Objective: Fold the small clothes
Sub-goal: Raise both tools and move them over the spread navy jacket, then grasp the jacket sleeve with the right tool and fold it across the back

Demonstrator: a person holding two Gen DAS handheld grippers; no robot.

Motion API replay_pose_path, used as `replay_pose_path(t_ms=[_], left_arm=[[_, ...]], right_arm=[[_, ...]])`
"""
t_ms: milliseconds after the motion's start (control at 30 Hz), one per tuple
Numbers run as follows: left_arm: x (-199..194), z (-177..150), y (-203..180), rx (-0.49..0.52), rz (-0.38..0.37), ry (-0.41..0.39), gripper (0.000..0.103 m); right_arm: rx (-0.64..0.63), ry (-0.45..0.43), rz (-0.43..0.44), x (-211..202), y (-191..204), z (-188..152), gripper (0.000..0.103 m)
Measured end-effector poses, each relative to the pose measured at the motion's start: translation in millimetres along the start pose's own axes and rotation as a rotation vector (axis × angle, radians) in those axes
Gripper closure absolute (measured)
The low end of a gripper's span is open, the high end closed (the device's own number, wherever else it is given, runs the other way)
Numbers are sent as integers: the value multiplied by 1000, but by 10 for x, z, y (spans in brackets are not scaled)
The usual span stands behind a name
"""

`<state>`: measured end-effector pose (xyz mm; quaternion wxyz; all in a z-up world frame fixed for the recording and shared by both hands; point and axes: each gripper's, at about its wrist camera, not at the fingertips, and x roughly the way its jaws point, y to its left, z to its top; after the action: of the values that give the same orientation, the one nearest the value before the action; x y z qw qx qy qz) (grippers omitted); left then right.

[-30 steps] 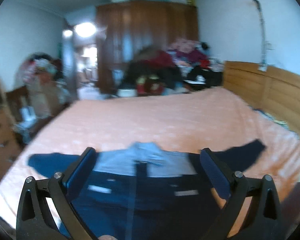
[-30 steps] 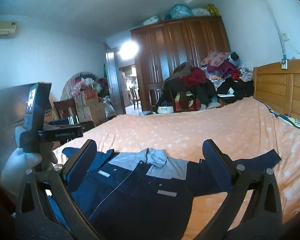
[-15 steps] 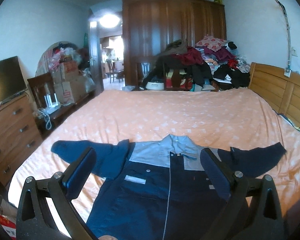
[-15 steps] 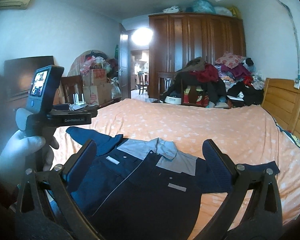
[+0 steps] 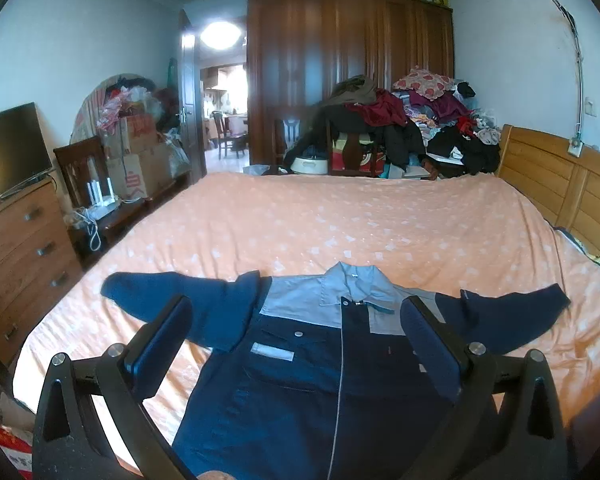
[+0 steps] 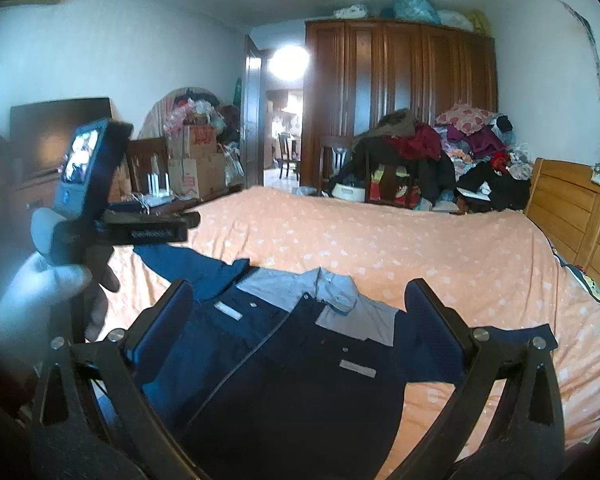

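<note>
— Two grippers, both raised over the bed; what sits furthest left?

— Seen from the right wrist, a white-gloved hand [image 6: 40,292] holds the left black two-finger gripper [image 5: 296,334], its small screen lit. That gripper's padded fingers stand wide apart with nothing between them.

— And the garment?

— A small navy work jacket with a pale grey yoke and collar [image 5: 320,344] lies flat, front up and closed, on the near part of the orange patterned bedspread [image 5: 340,220]. Both sleeves spread outward; the left one reaches towards the brown wooden chest of drawers [image 5: 16,256].

— Further right?

— The right black gripper [image 6: 300,324] hangs above the jacket, fingers likewise spread and empty. Beyond it runs the light wooden headboard [image 6: 572,208].
</note>
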<state>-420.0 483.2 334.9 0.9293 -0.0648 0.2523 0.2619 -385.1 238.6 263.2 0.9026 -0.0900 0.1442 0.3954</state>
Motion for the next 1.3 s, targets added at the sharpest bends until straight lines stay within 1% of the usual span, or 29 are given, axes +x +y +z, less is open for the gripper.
replay_pose_path(t_ms=[67,100,133,167,200,267,300,333,433,467,500,533,600,667,700,733,800,833,867,900,967,1000,1033,1067,1100,1167,1233,1267,1300], left_arm=[[138,-76,32,-12,-57,33,0],[273,-148,54,-19,-86,62,0],[508,-283,75,-17,-90,117,0],[672,-378,76,-11,-89,151,0],[900,-529,85,-3,-88,197,0],[1456,-955,137,7,-80,341,0],[1637,-1107,165,2,-83,390,0],[1863,-1317,218,-7,-82,447,0],[2358,-1839,356,-11,-36,589,0],[2446,-1964,391,-13,-35,605,0],[2455,-2019,387,4,-32,585,0],[2444,-2040,340,42,-18,558,0],[2462,-2076,276,75,-1,555,0],[2453,-2094,269,74,1,540,0],[2420,-2120,275,69,-3,515,0],[2408,-2132,277,67,-7,503,0],[2374,-2136,284,65,-10,497,0],[2372,-2135,276,68,-10,501,0],[2419,-2128,302,70,-10,506,0],[2424,-2126,295,73,-8,511,0],[2422,-2092,309,79,-4,513,0],[2426,-2095,302,82,-3,513,0],[2427,-2099,295,83,-1,513,0],[2427,-2106,291,84,0,514,0],[2437,-2110,288,85,2,514,0],[2448,-2116,274,90,11,516,0],[2463,-2118,254,97,21,517,0],[2468,-2119,249,99,24,519,0],[2474,-2119,247,98,26,520,0]], right_arm=[[-10,80,-37,243,-60,-182,0],[-4,119,-51,361,-99,-286,0],[14,181,-66,547,-169,-441,0],[34,256,-80,776,-255,-645,0],[47,312,-93,950,-322,-814,0],[74,441,-141,1368,-493,-1259,0],[90,511,-166,1570,-581,-1496,0],[102,552,-180,1687,-639,-1647,0],[117,702,-223,2027,-797,-2227,0],[134,715,-208,2071,-813,-2352,0],[169,700,-197,2058,-848,-2418,0],[188,687,-192,2015,-888,-2450,0],[208,682,-192,1975,-901,-2436,0],[274,671,-193,1901,-941,-2468,0],[315,663,-184,1879,-980,-2487,0],[362,651,-158,1828,-1040,-2536,0],[376,679,-98,1814,-1090,-2501,0],[373,704,-58,1807,-1140,-2445,0],[400,702,-27,1789,-1231,-2352,0],[435,682,-9,1735,-1370,-2261,0],[479,600,-23,1575,-1793,-2007,0],[493,554,-52,1495,-2051,-1889,0],[524,496,-102,1393,-2441,-1768,0],[552,457,-136,1331,-2775,-1699,0],[581,430,-173,1286,-3096,-1661,0],[686,385,-259,1218,-3938,-1689,1],[823,365,-312,1182,-4609,-1801,19],[912,352,-312,1173,-4943,-1906,43],[993,343,-305,1178,-5206,-2016,54]])
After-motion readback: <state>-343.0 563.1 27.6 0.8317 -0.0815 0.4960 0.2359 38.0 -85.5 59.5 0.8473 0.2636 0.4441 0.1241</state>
